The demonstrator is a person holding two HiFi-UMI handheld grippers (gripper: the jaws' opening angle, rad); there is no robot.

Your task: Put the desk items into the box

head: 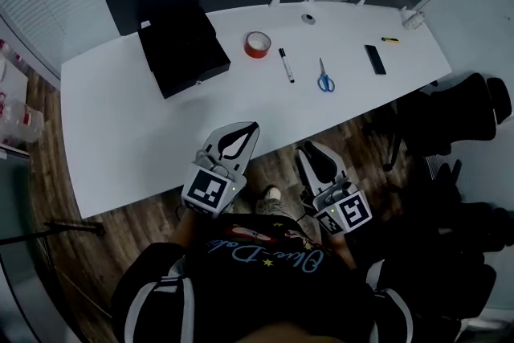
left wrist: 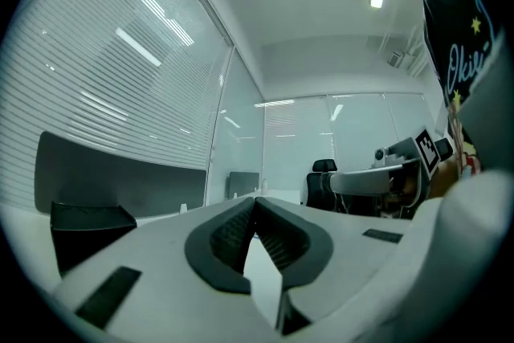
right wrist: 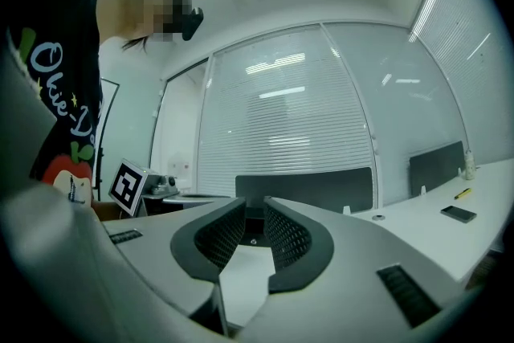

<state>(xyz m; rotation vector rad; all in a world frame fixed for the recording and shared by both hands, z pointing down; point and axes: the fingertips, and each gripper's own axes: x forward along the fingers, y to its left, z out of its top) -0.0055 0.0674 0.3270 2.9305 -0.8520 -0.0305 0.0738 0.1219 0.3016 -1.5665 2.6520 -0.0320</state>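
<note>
I see the white desk [head: 112, 124] across most of the head view, running from the left side out to the far right. Wooden floor [head: 277, 165] lies on my side of it, and black chairs [head: 458, 120] are bunched off its right end. The black box [head: 183, 51] sits on the left rear part of the desk. Every loose item lies on the desk to the right of the box, and I cannot see into it from here.

My left gripper [head: 254, 127] is held level with its tips just over the near edge of the desk. In the left gripper view its jaws meet tip to tip with nothing between them. My right gripper [head: 305, 147] is beside it over the floor, short of the desk edge. In the right gripper view its jaws stand a narrow gap apart and are empty.

The red tape roll [head: 257, 44] lies flat, nearest the box and apart from it. The blue-handled scissors [head: 324, 78] lie further right. The marker [head: 286, 65] lies between the tape roll and the scissors. A black slab [head: 374, 59] lies beyond the scissors, and a small yellow item [head: 390, 39] is just past it. A small round object [head: 308, 18] sits by the rear edge.
</note>
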